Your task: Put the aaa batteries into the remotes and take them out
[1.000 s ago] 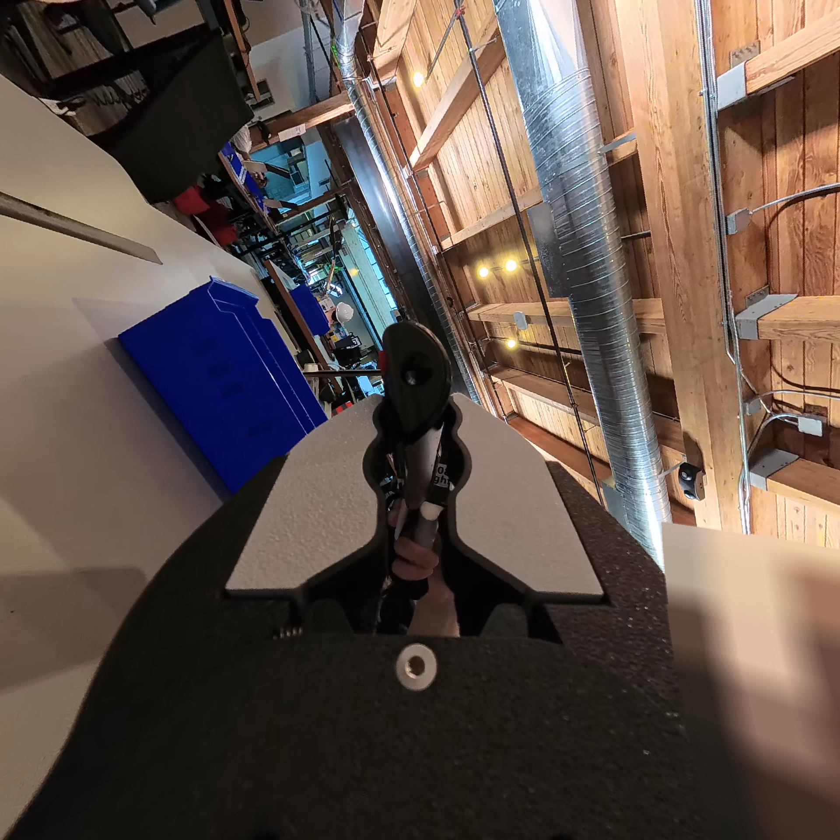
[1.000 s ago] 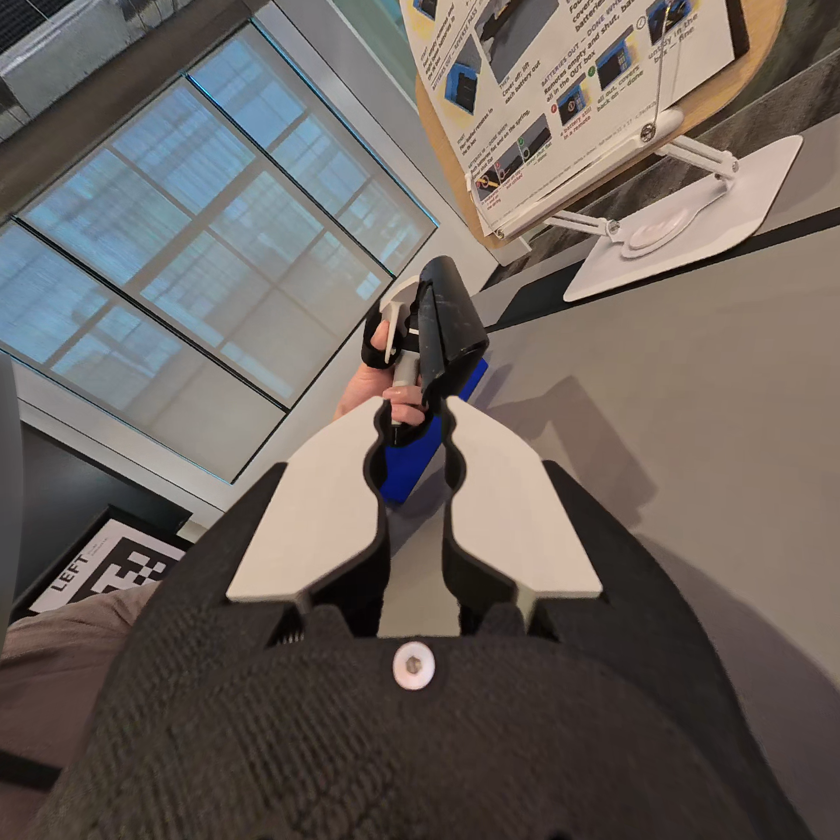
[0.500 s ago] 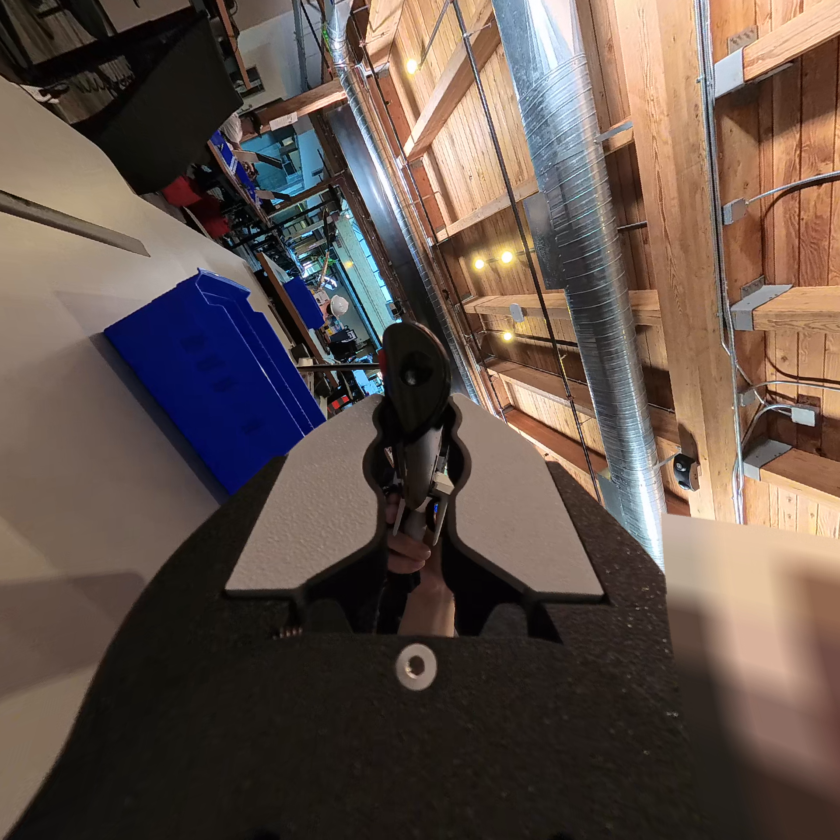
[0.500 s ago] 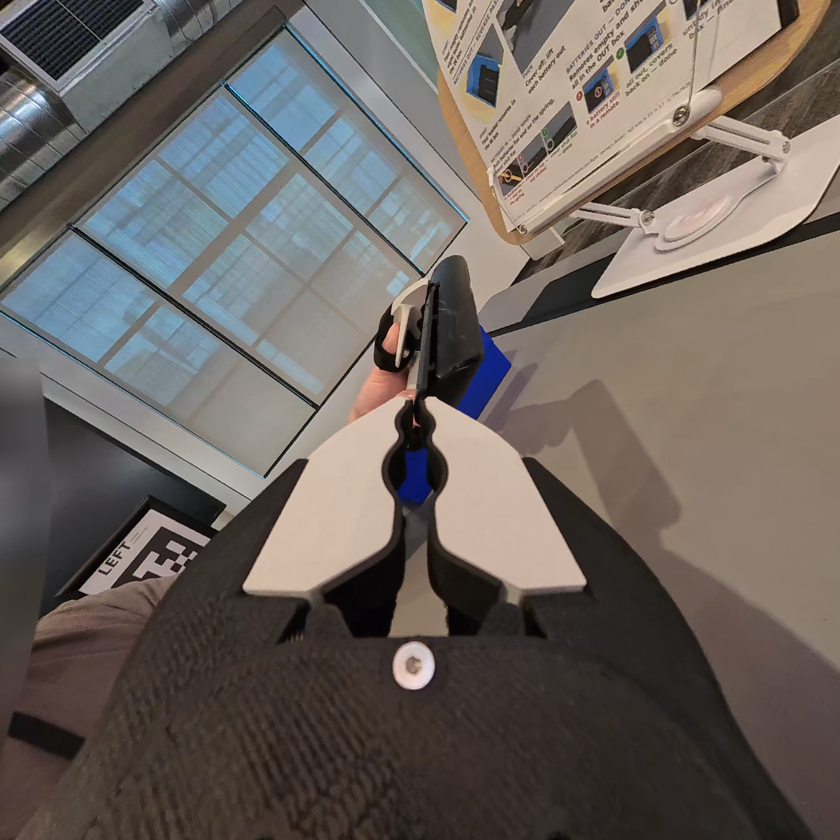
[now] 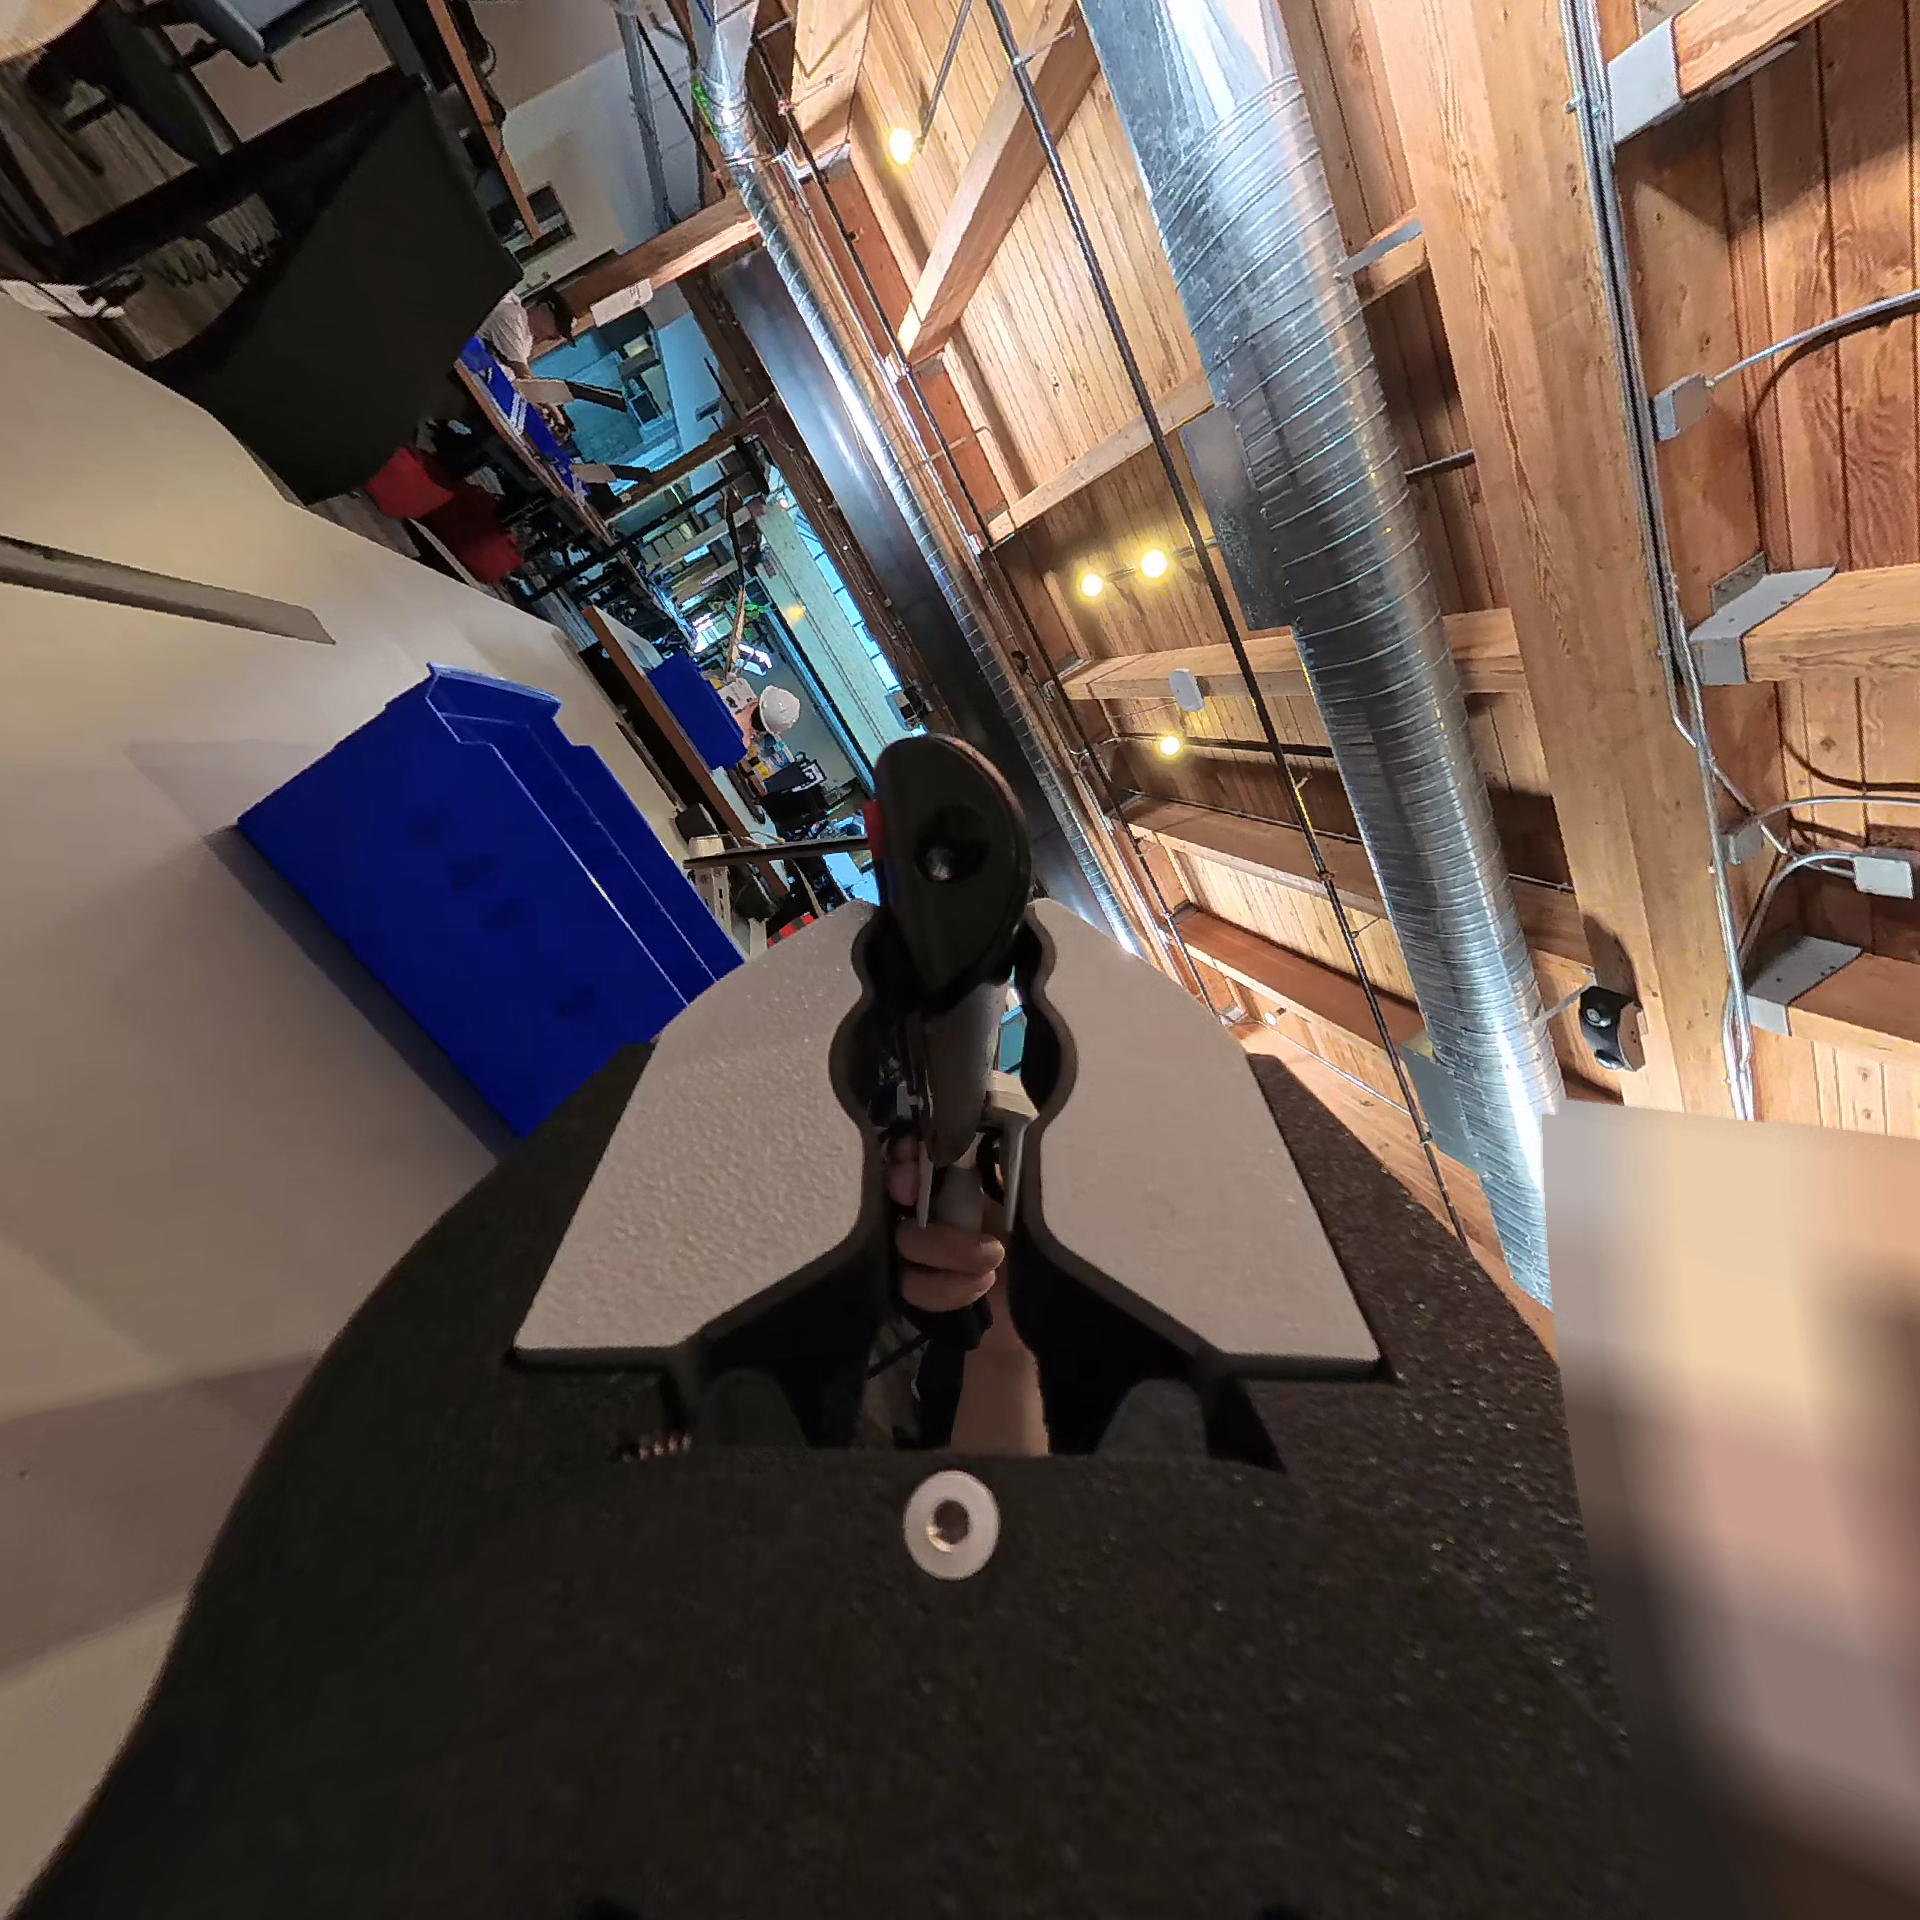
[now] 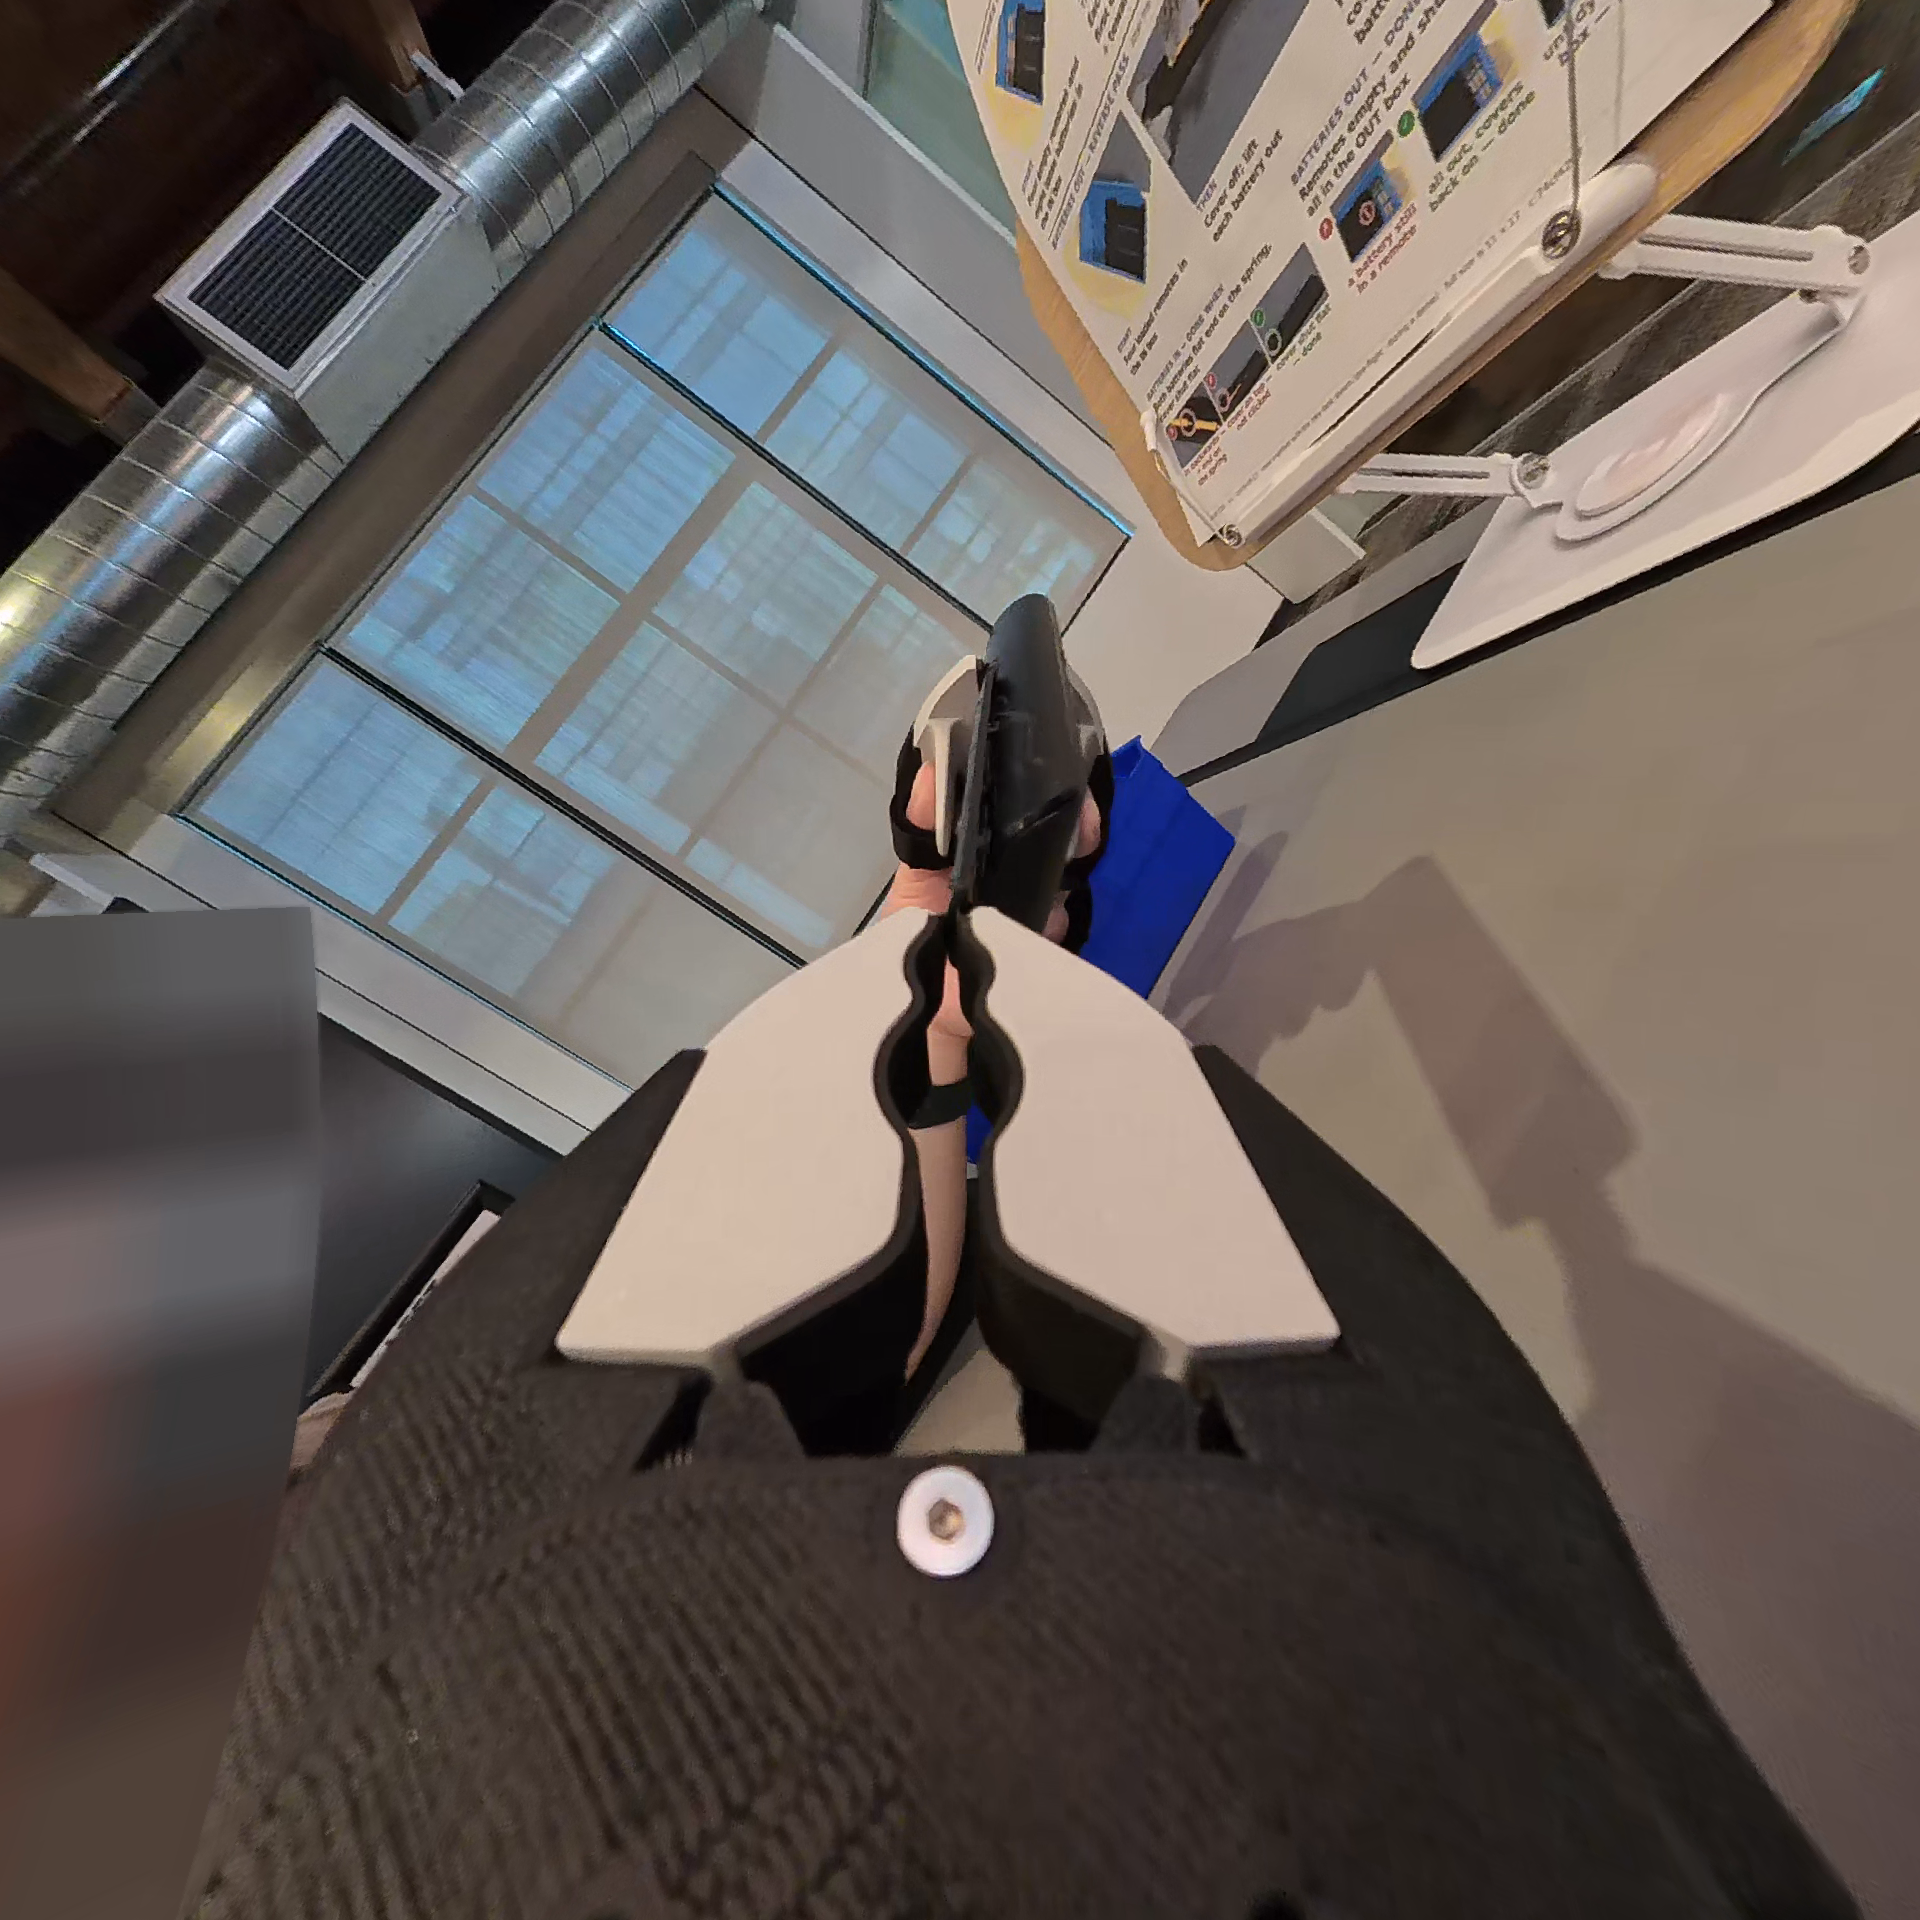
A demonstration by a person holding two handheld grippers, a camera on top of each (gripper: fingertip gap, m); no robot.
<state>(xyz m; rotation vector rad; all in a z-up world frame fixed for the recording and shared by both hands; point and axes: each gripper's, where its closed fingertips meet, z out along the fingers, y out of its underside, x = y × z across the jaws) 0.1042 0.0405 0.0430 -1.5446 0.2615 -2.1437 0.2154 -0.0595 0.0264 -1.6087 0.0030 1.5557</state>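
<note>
A black remote is held up in the air, end-on in the left wrist view. My left gripper is shut on it across its body. In the right wrist view the same remote stands edge-on, clamped between the left gripper's white fingers. My right gripper is closed down on the thin lower edge of the remote. The right gripper's fingers and a hand show behind the remote in the left wrist view. No battery is visible.
A blue bin stands on the grey table; it also shows in the right wrist view. An instruction sheet on a white stand is at the table's far side.
My right gripper has gone from open to shut and moved up against the remote's lower edge. The left gripper keeps its hold; both views have tilted a little.
</note>
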